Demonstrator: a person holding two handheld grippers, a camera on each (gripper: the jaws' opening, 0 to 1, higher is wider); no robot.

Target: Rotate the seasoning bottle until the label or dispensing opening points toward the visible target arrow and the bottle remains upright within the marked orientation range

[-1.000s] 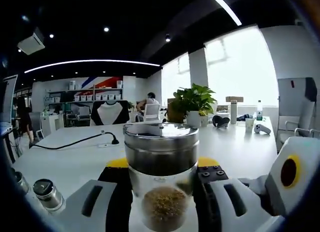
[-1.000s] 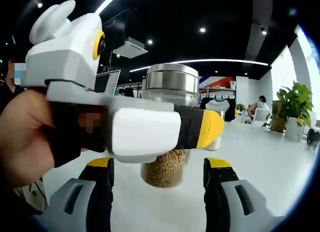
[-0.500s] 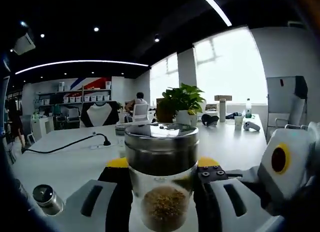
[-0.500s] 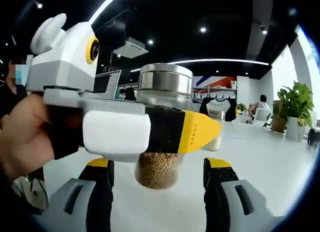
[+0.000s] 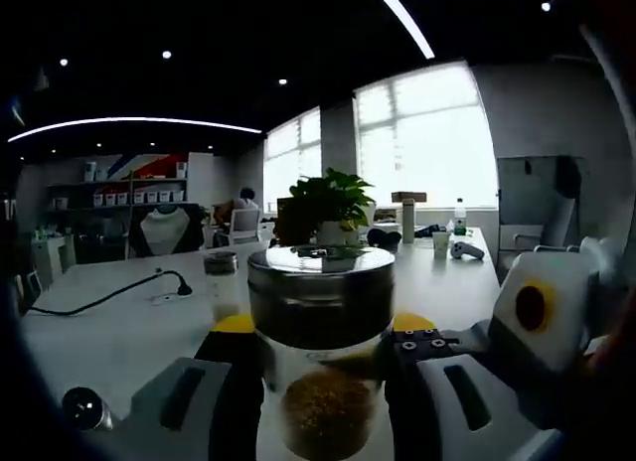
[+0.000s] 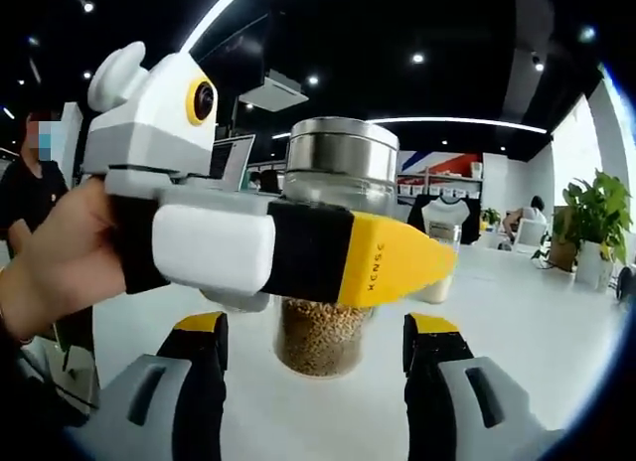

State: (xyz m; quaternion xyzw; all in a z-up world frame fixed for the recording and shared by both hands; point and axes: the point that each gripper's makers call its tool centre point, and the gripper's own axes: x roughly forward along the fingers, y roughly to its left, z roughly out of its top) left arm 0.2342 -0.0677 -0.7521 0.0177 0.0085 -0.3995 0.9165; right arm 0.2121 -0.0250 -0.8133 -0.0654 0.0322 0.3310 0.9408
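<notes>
The clear glass seasoning bottle with a steel lid and brown grains [image 5: 320,362] is clamped upright between the jaws of the left claw [image 5: 320,367] above the white worktop [image 5: 109,337]. The right claw [image 6: 312,367] is held apart, with the bottle ahead between its jaws, untouched.

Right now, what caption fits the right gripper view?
Left gripper clamps an upright seasoning bottle above the white table, right gripper open below.

The seasoning bottle [image 6: 333,242] is being turned by the left gripper [image 5: 320,334], whose yellow tip is being swung rightward.
</notes>
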